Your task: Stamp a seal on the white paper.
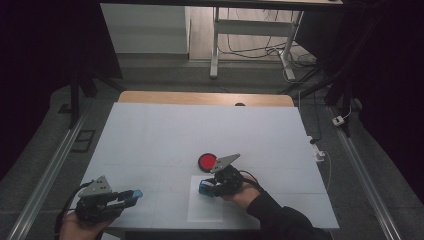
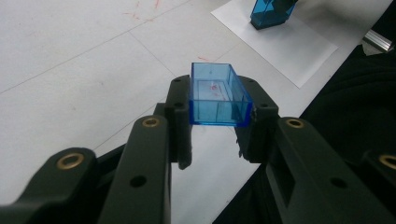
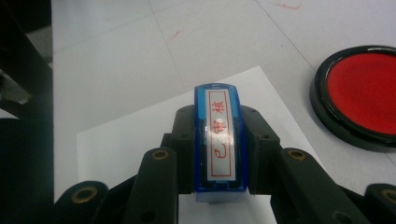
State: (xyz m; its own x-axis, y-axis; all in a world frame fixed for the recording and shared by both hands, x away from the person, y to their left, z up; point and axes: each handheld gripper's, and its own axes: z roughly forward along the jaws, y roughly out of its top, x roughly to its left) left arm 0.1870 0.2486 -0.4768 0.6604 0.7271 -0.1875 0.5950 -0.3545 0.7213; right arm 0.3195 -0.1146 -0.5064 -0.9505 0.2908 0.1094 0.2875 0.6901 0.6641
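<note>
two grippers, each closed on one part of a stamp. the left gripper (image 2: 217,135) clamps the clear blue cap (image 2: 218,95) between its jaws, open side up, held off the table (image 1: 165,135). the right gripper (image 3: 218,154) grips the blue stamp (image 3: 219,140) by its sides, label up, over the white paper (image 3: 140,135); the red ink pad (image 3: 362,95) lies beyond its right jaw. likely step: inking or stamping; next, press the stamp face down squarely
</note>
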